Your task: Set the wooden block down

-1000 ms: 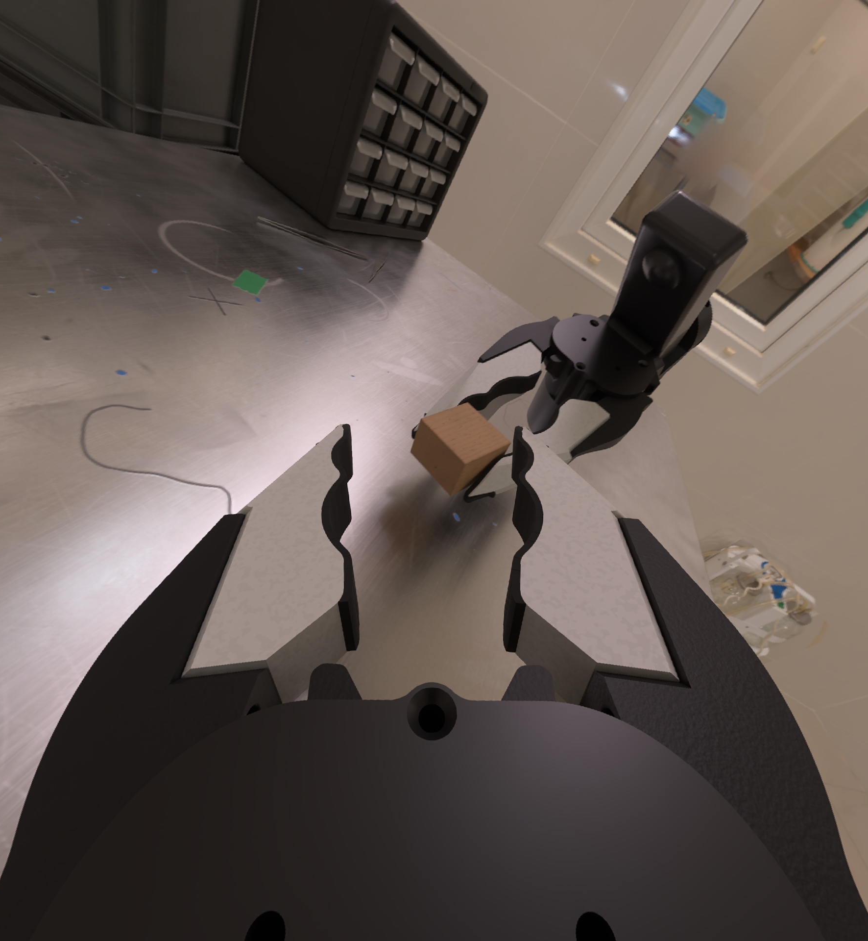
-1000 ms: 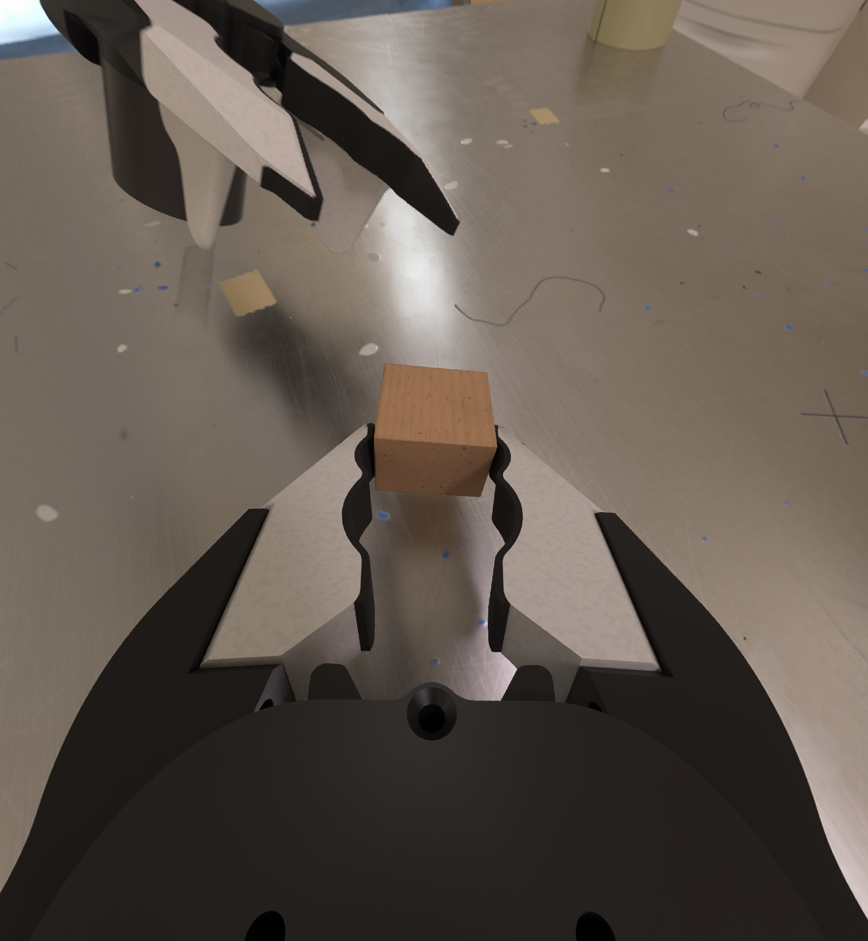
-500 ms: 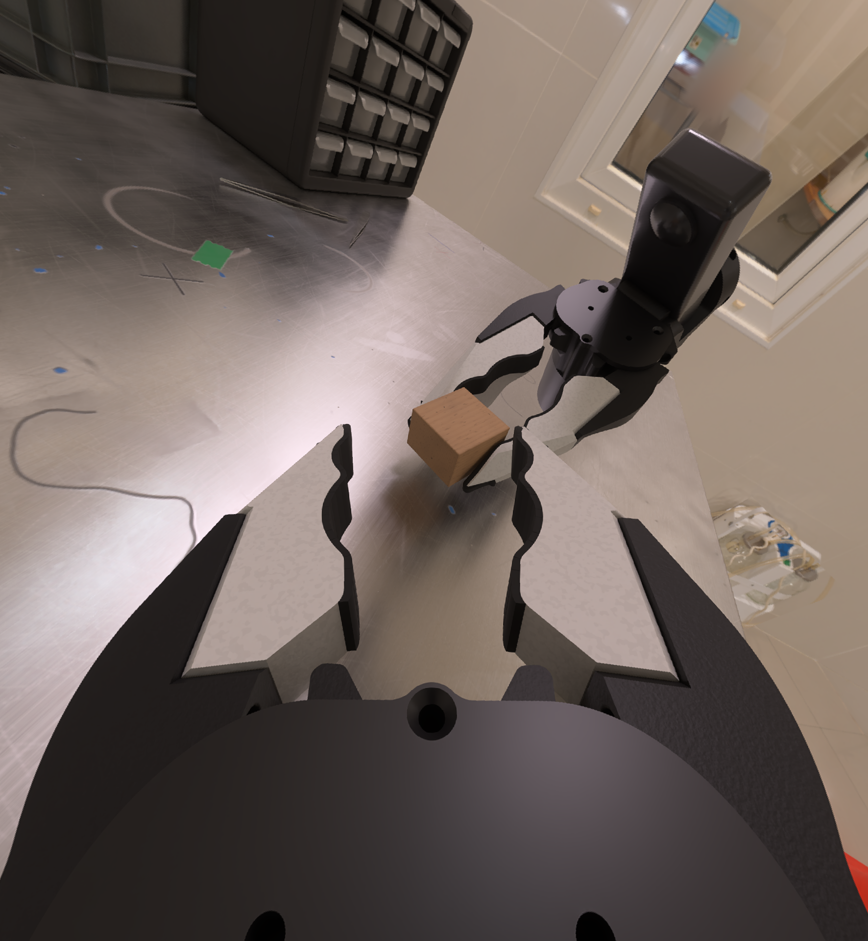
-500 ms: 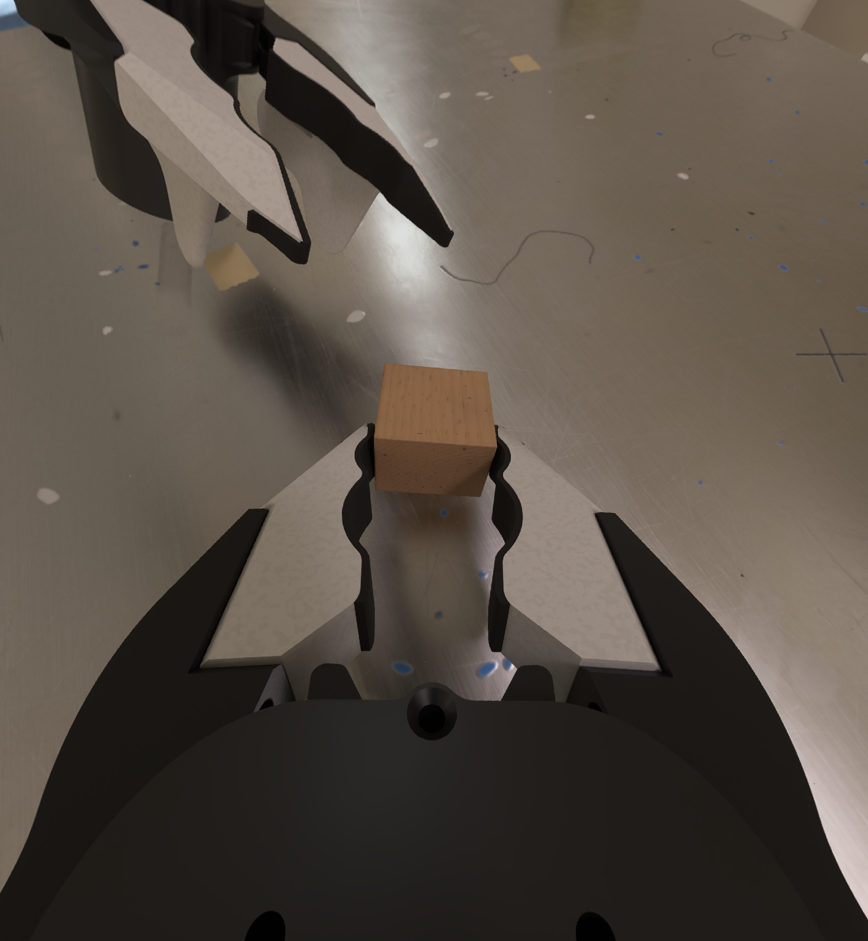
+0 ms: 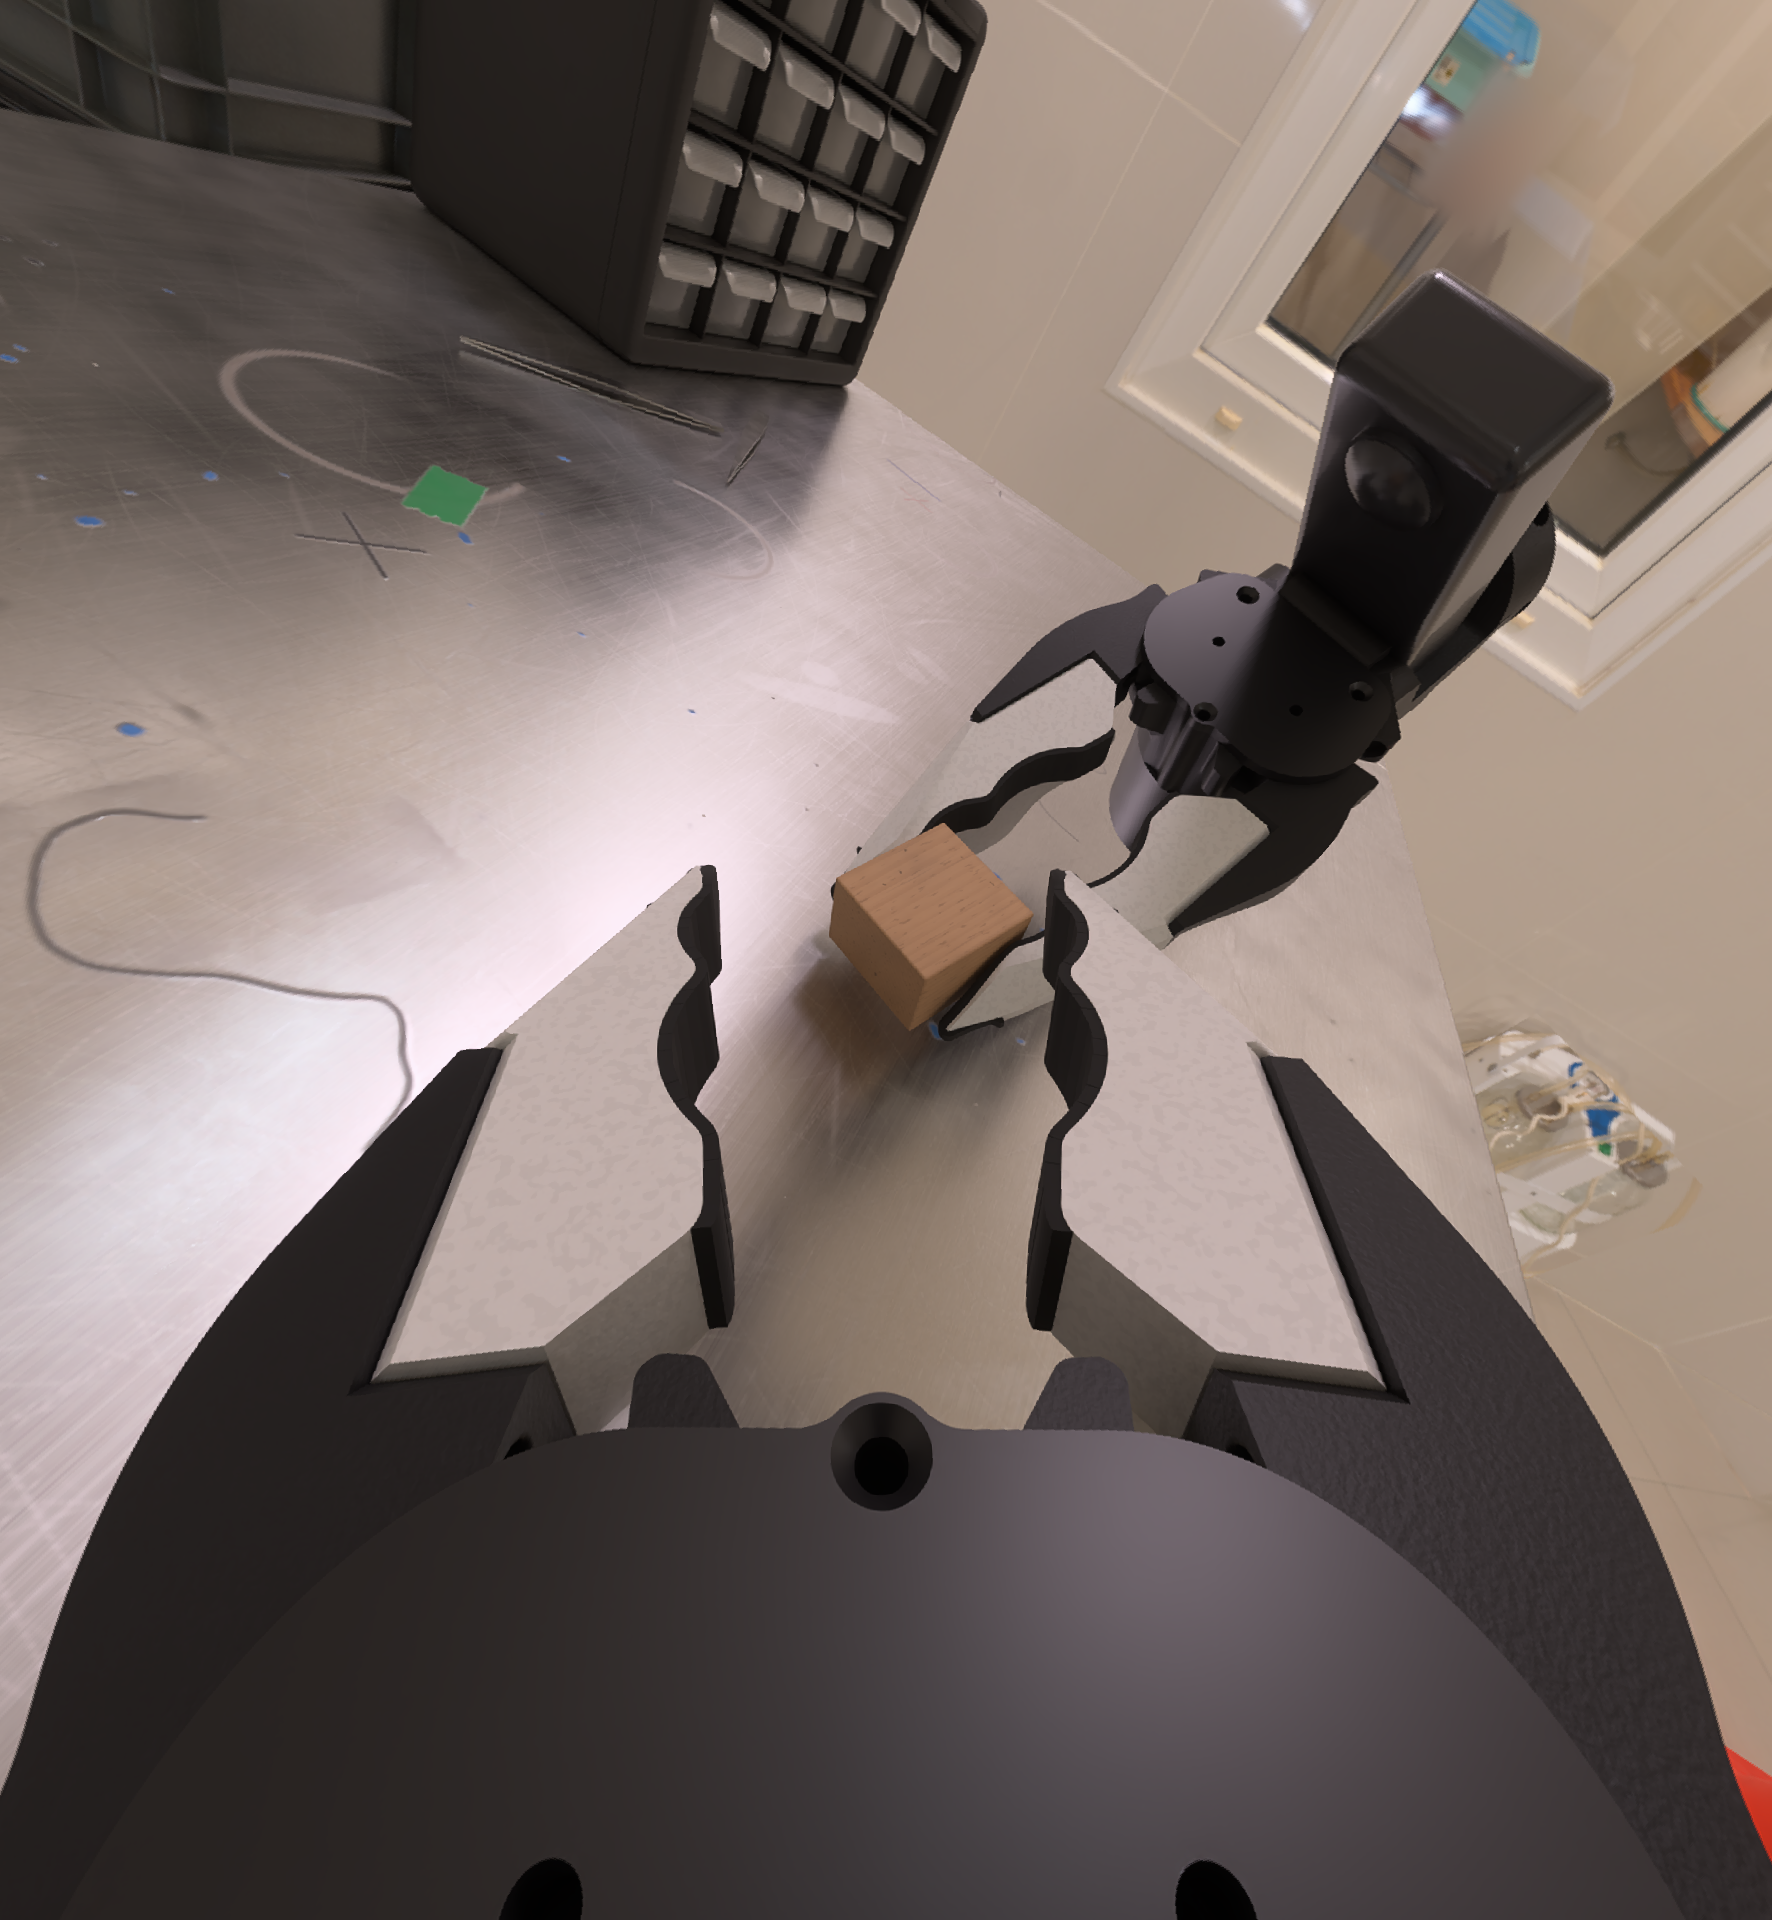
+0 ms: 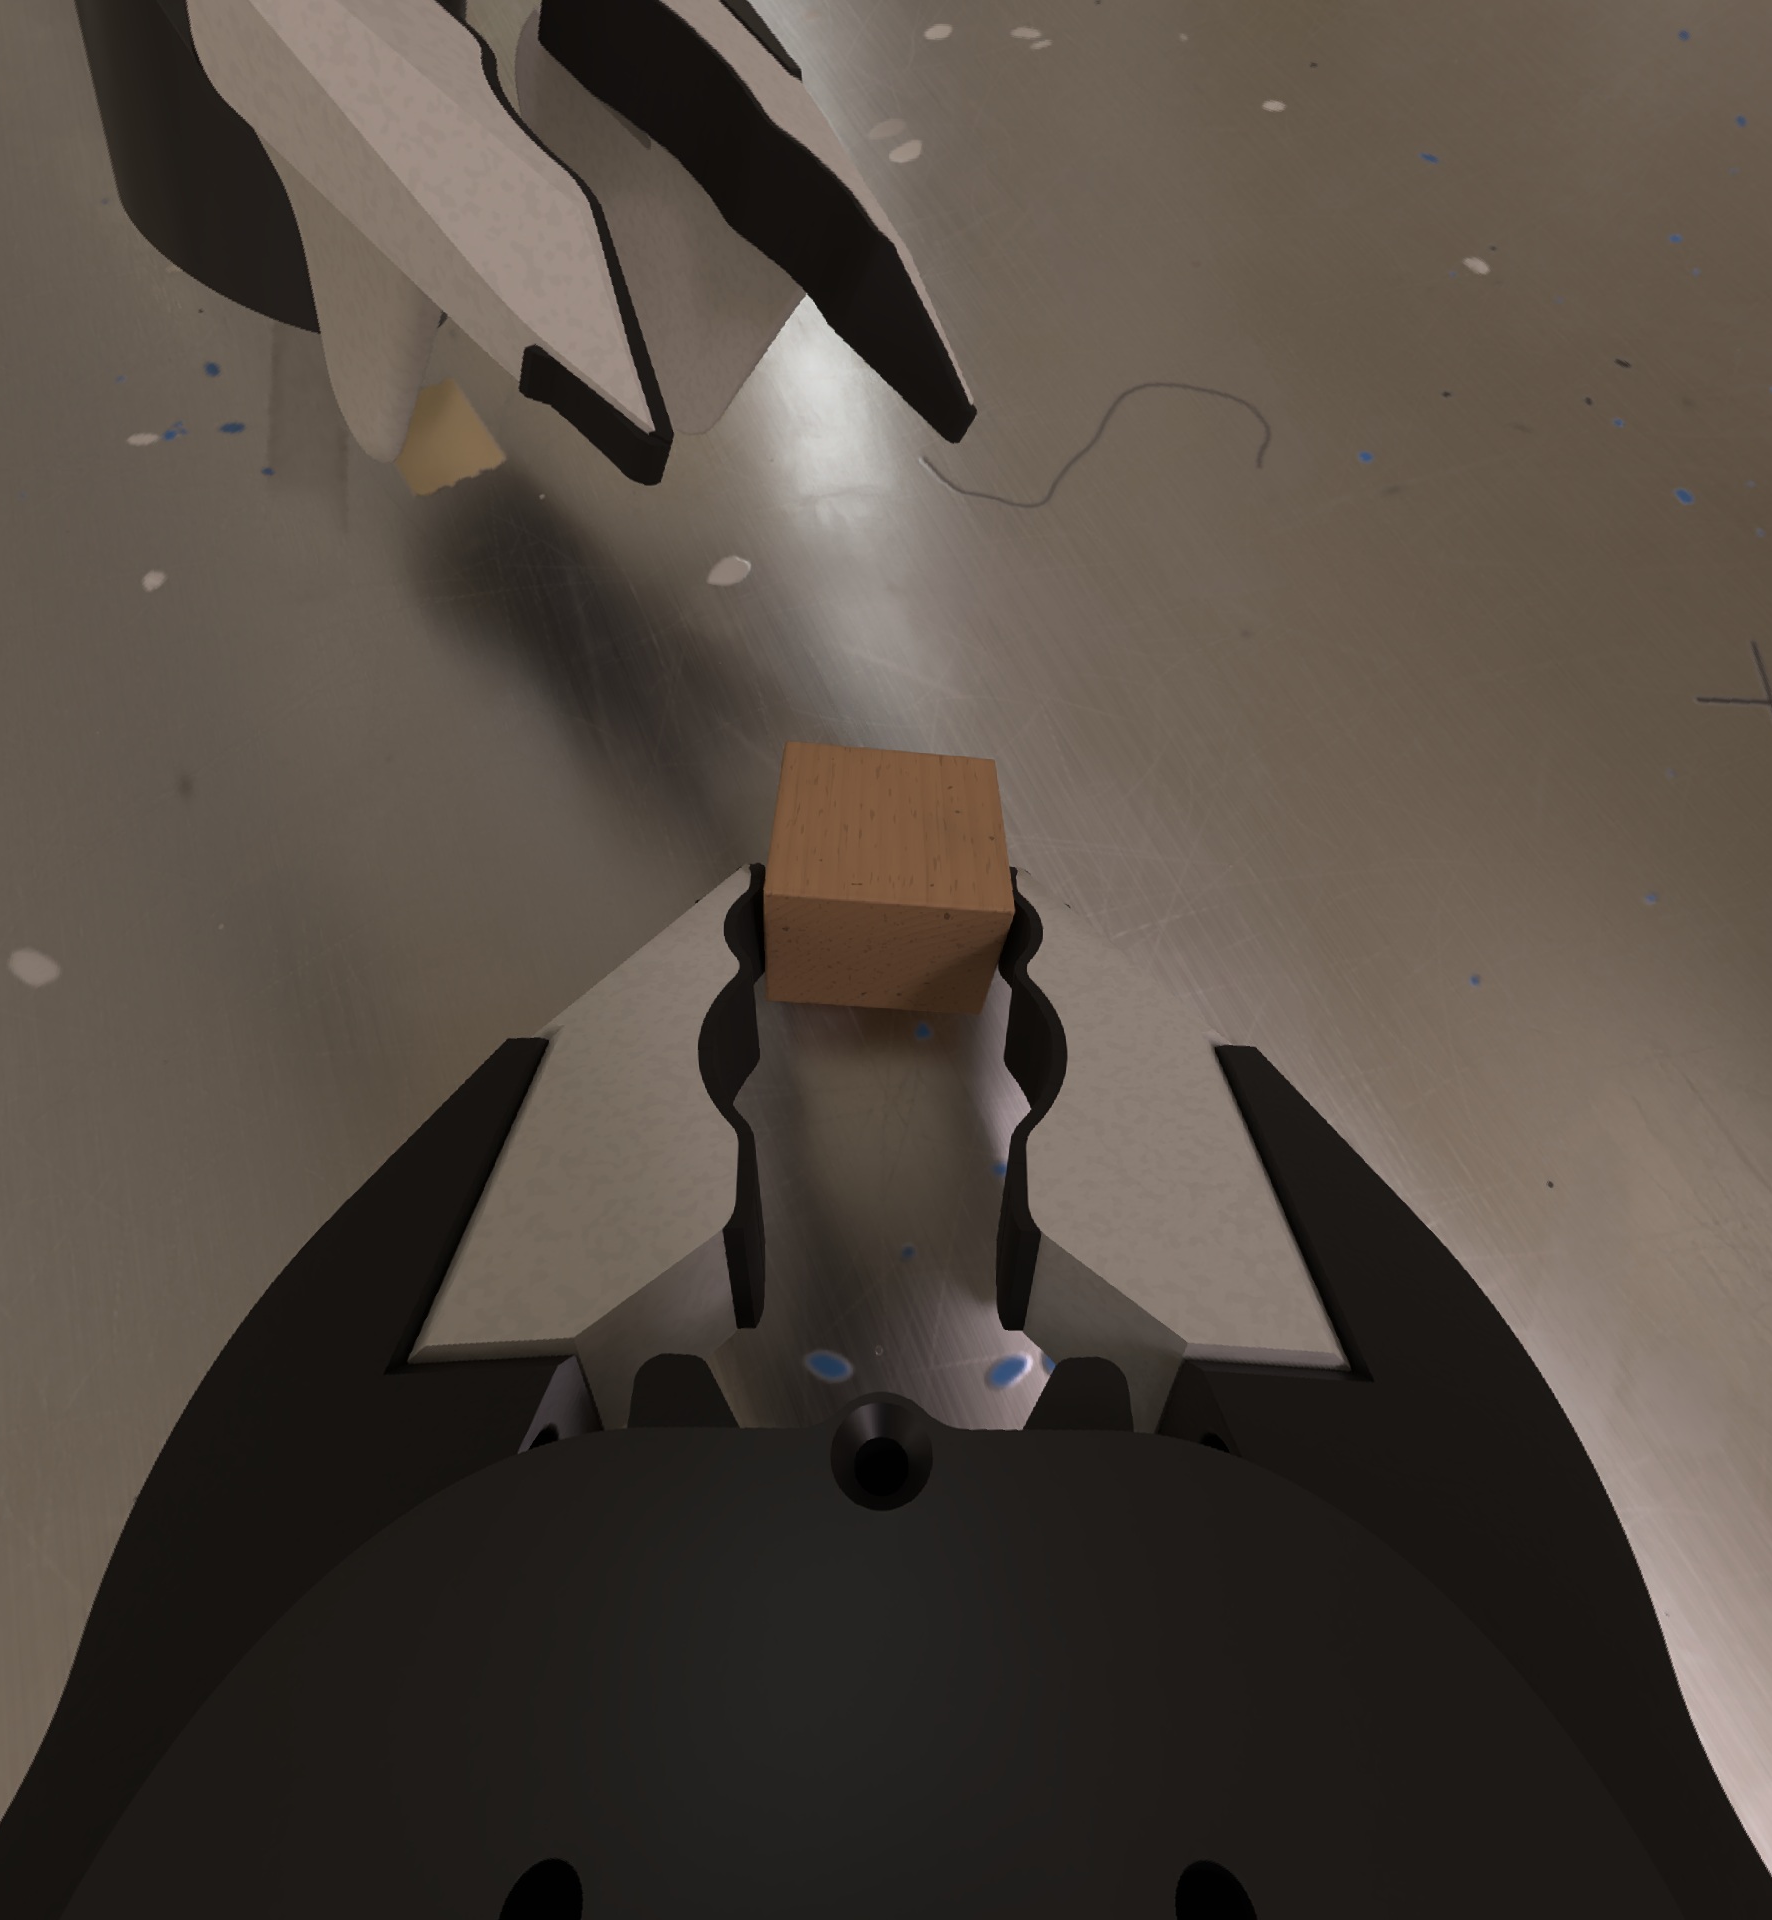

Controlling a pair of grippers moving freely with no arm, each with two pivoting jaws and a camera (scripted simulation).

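Wooden block (image 6: 887, 883) pinched between the fingertips (image 6: 747, 914) of the right gripper (image 6: 884, 925), jaws closed against its two side faces, top face and near face both showing. Held low over the steel table (image 6: 1381, 935), a warm reflection directly beneath; cannot tell whether the bottom face touches the metal. Seen from the left wrist view, same block (image 5: 929, 930) tilted on a corner, at 12 o'clock just beyond the tips of the left gripper (image 5: 882, 899), with the right gripper (image 5: 975, 914) reaching in from 1 o'clock.

Left gripper empty, jaws spread wide, nothing between the pale finger pads (image 5: 591, 1122). In the right wrist view, same left gripper (image 6: 799, 447) hanging at 11 o'clock above the table, tips pointing down toward the block, well apart from it.

Scattered over the table: thin dark curl of wire (image 5: 207, 956) at 9 o'clock in the left view, near the block but not touching; green square patch (image 5: 442, 496) at 11 o'clock beside a pencilled cross (image 5: 368, 542) and a chalked ring (image 5: 290, 416). Dark drawer cabinet (image 5: 757, 177) standing at the far edge, at 12 o'clock. Tan scrap (image 6: 446, 452) at 11 o'clock in the right view, partly hidden behind the left gripper. Window frame (image 5: 1225, 343) in the wall at 1 o'clock.
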